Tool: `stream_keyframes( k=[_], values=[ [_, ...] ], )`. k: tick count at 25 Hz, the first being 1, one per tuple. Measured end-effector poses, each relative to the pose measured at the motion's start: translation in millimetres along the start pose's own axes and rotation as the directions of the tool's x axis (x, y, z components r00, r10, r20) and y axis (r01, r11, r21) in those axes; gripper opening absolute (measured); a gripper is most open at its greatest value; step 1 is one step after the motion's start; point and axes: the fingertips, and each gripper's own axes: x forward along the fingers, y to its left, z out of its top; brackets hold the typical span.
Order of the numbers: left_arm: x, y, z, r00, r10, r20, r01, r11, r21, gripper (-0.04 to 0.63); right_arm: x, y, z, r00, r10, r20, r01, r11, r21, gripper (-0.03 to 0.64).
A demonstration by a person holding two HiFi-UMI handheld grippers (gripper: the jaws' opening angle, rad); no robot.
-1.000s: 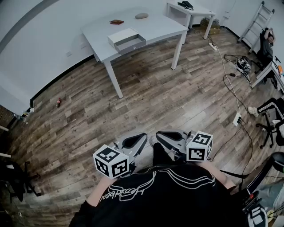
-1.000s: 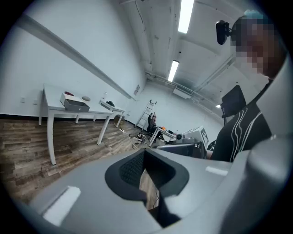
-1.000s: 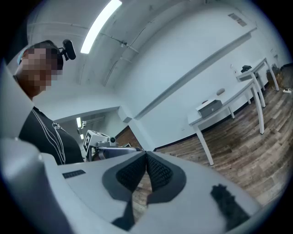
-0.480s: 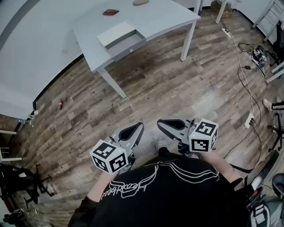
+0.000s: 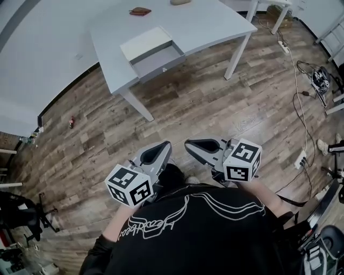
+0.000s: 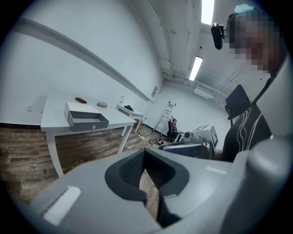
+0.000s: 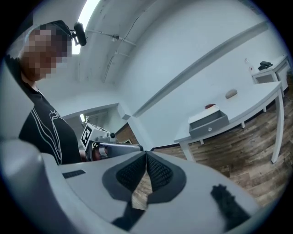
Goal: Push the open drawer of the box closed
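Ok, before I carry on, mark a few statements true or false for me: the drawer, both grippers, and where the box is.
1. The drawer of the box stands pulled out. True.
2. The left gripper grips the drawer's knob. False: its jaws are together on nothing, and it is held near the person's body, far from the table.
3. The right gripper has its jaws together and holds nothing. True.
4. The box sits on the wooden floor. False: it sits on the white table, near one corner.
5. A reddish-brown object lies on the table beyond the box. True.
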Motion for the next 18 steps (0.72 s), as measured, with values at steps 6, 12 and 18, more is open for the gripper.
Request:
stream_keyframes(
  k=[6, 12, 18],
  values=[
    [19, 47, 21, 0.999, -0.003, 0.038, 0.003, 1.000, -0.014, 0.008, 31, -38, 23, 0.999, -0.037, -0.015, 0.036, 0.998, -0.044, 0.009],
    [46, 98, 61, 0.998, -0.046, 0.047, 0.048, 0.998, -0.033, 0.008, 76, -80, 60, 0.998, -0.065, -0.019, 0.064, 0.997, -0.050, 0.009],
    [62, 153, 82, 0.997, -0.071, 0.025, 0.073, 0.995, -0.068, 0.008, 119, -115, 97, 0.999, -0.032, 0.041, 0.031, 0.999, 0.008, 0.009]
  ],
)
